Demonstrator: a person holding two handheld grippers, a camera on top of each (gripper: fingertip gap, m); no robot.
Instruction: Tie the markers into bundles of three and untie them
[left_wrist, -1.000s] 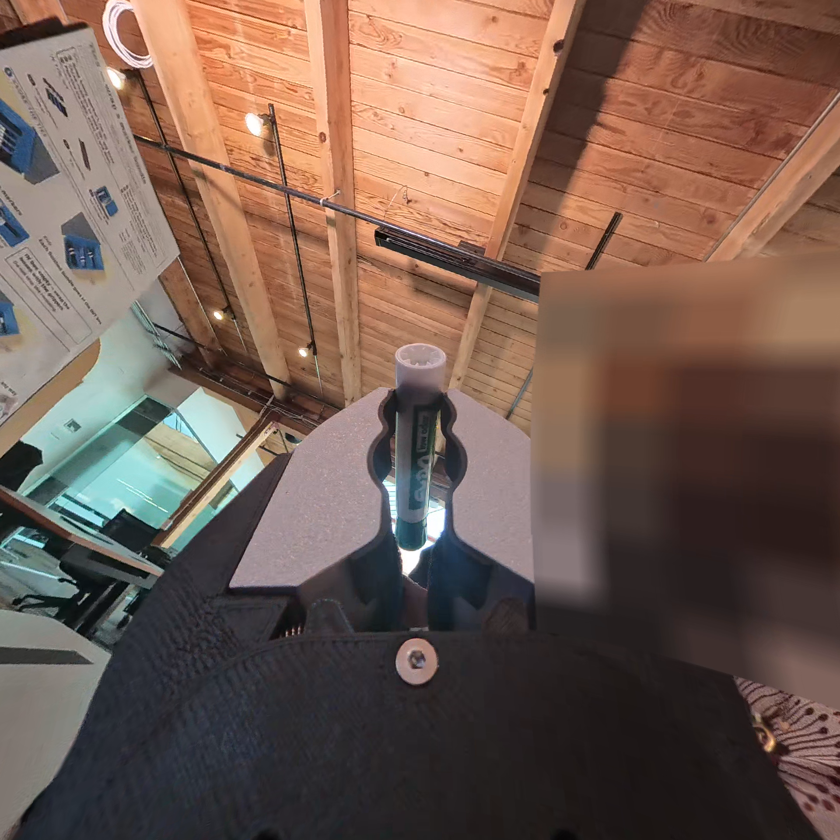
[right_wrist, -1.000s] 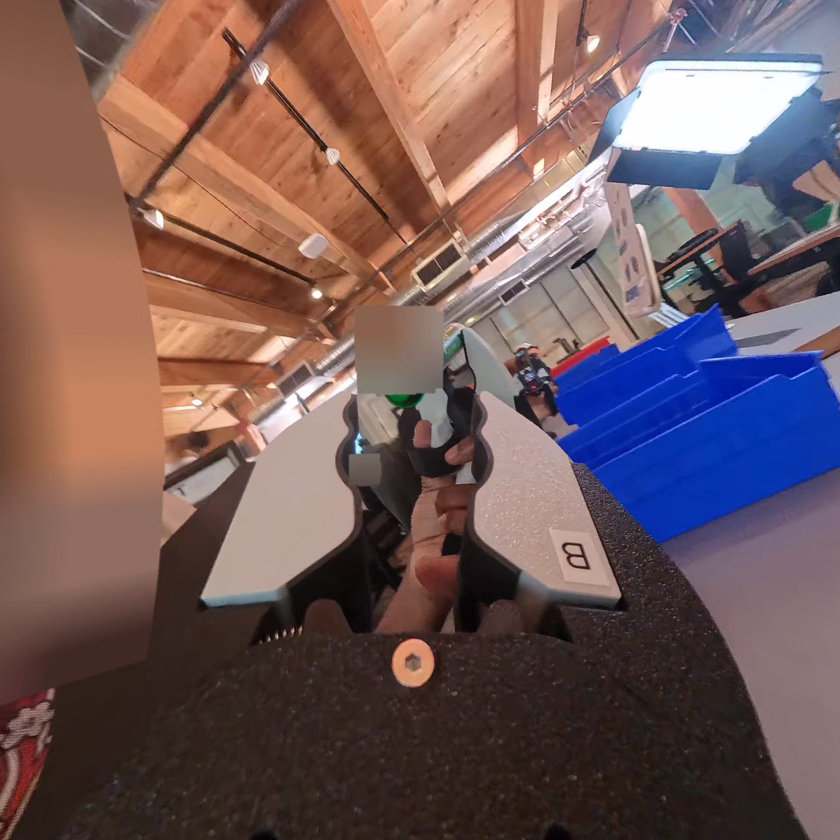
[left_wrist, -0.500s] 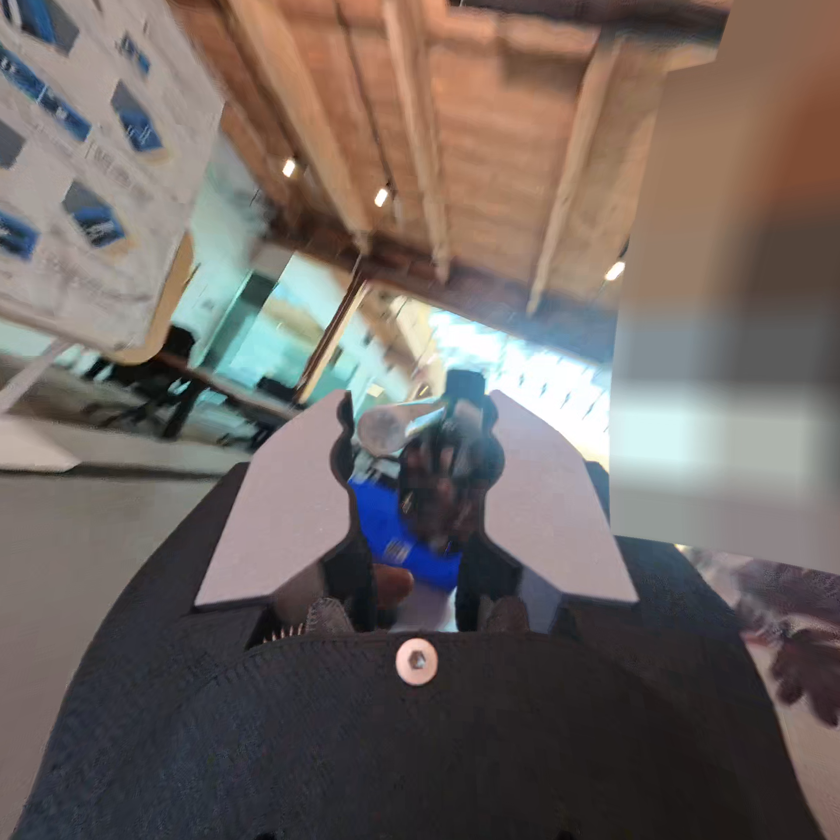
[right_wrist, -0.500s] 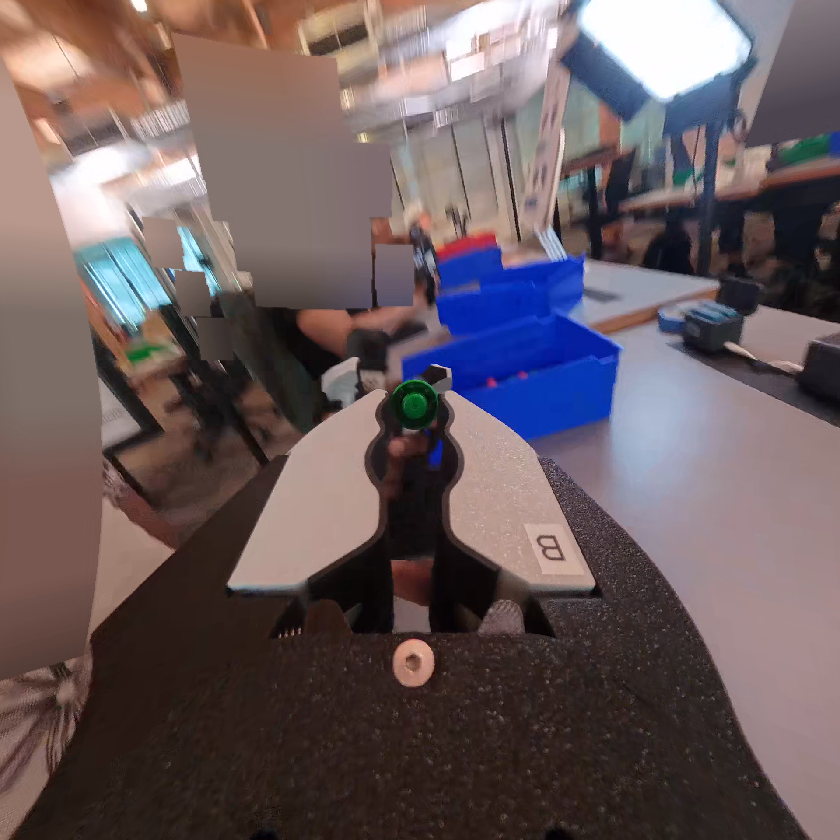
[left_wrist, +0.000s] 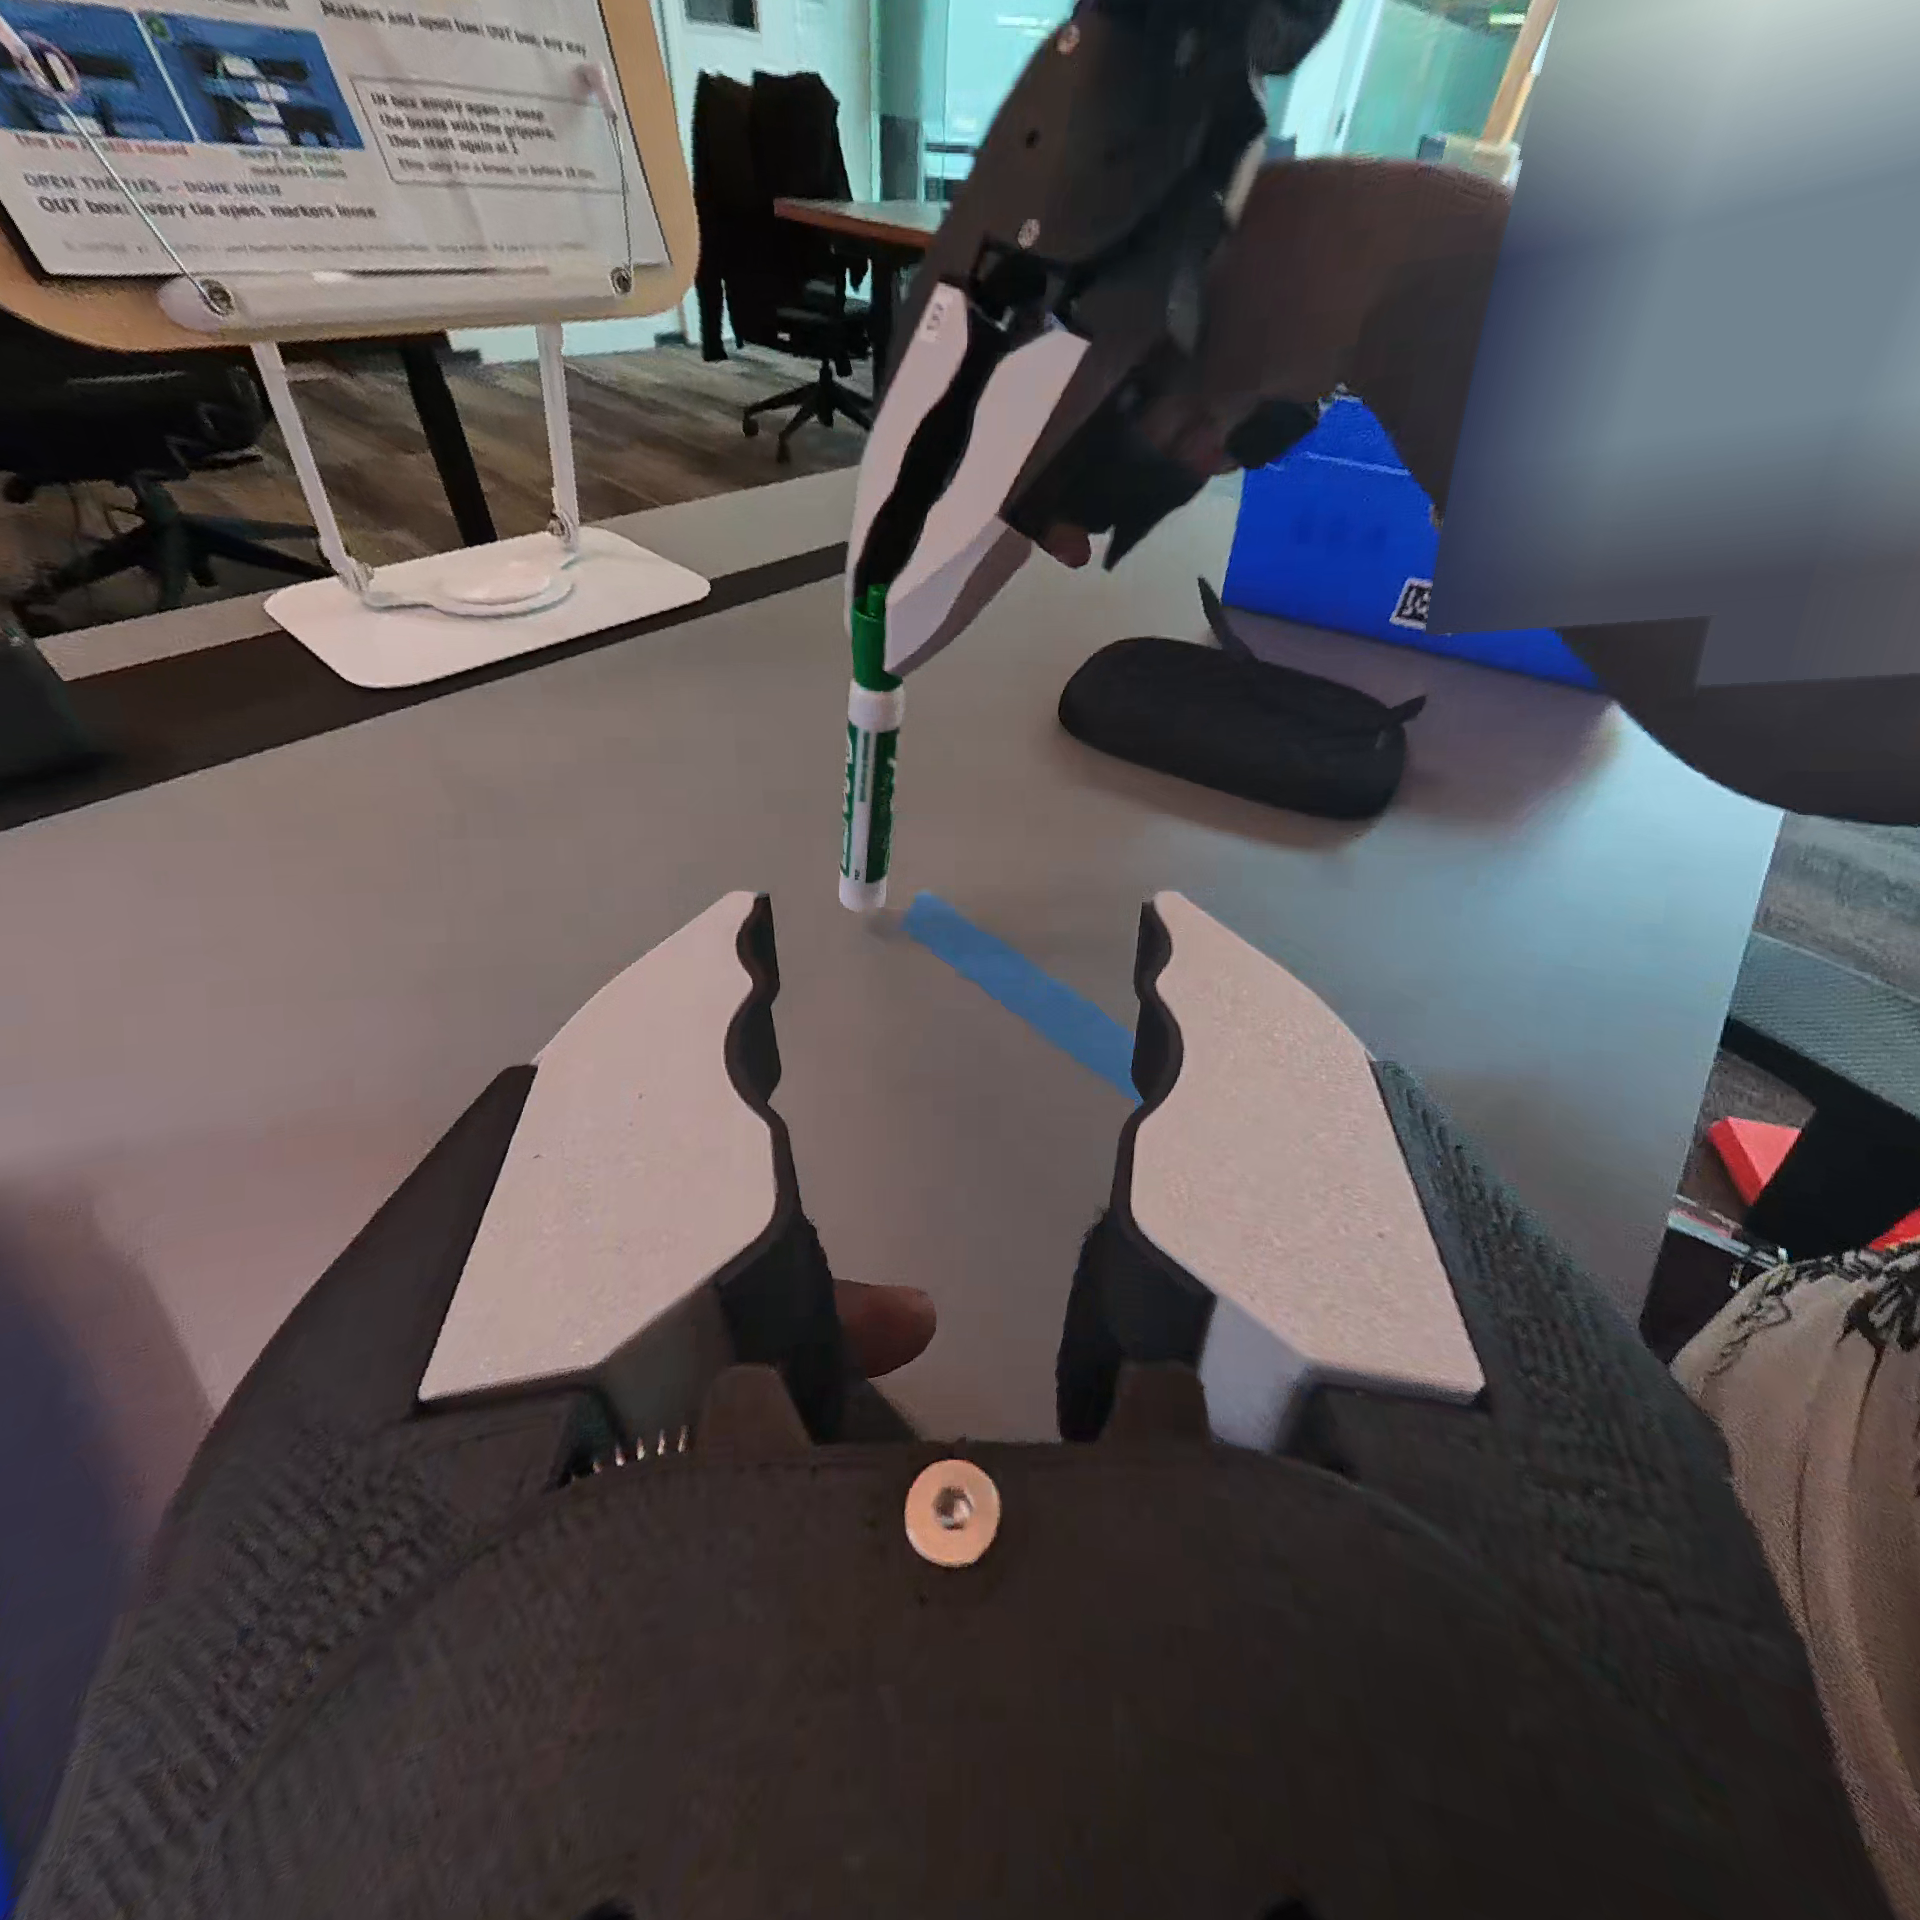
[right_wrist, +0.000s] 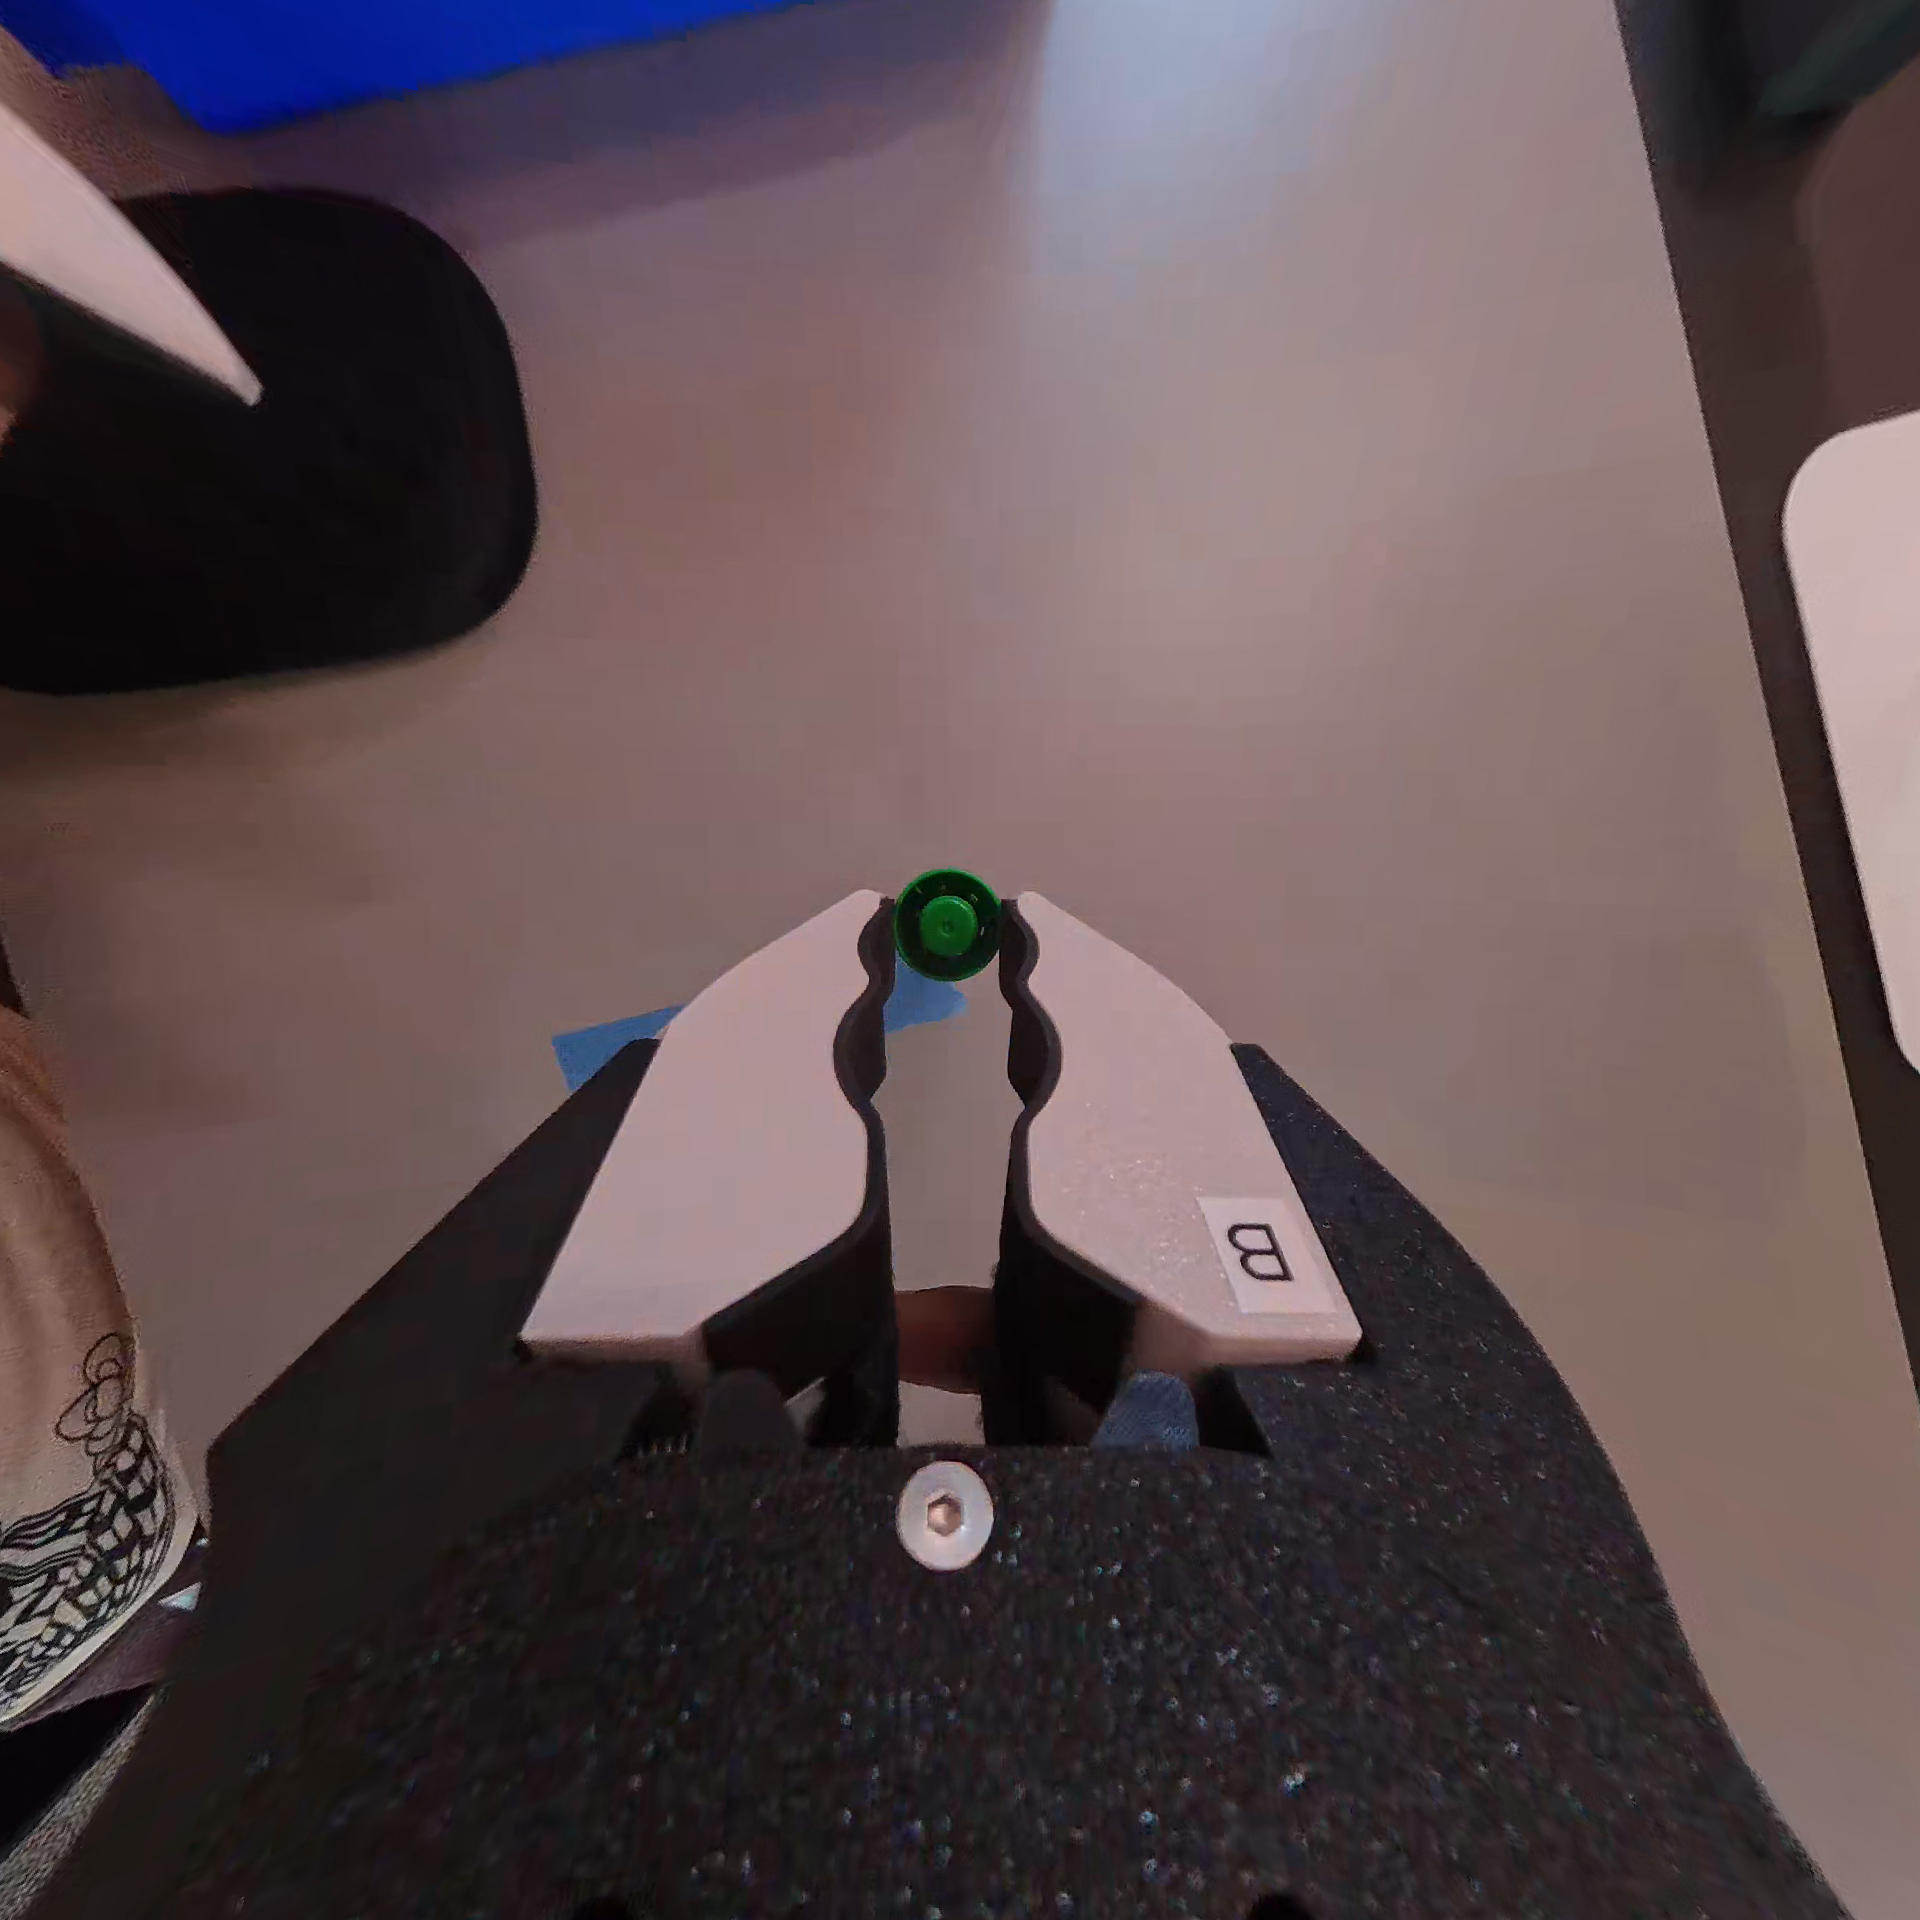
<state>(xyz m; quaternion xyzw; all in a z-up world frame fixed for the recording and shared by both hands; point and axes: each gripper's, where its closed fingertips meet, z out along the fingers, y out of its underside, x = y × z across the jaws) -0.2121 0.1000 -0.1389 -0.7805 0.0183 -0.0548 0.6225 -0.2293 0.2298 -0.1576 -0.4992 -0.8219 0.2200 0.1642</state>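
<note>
Grey table (left_wrist: 312, 935) in an office: the right gripper (right_wrist: 945, 925) pinches a green marker (left_wrist: 871, 769) by its cap, upright, tip touching beside blue tape (left_wrist: 1023, 1003). Left gripper (left_wrist: 951, 920) waits, jaws wide and empty. Best lowered gently, laid flat.

Office workspace: grey desk (left_wrist: 416, 883), swivel chairs (left_wrist: 810, 343), glass partitions (left_wrist: 935, 94), instruction board on stand (left_wrist: 343, 156).
</note>
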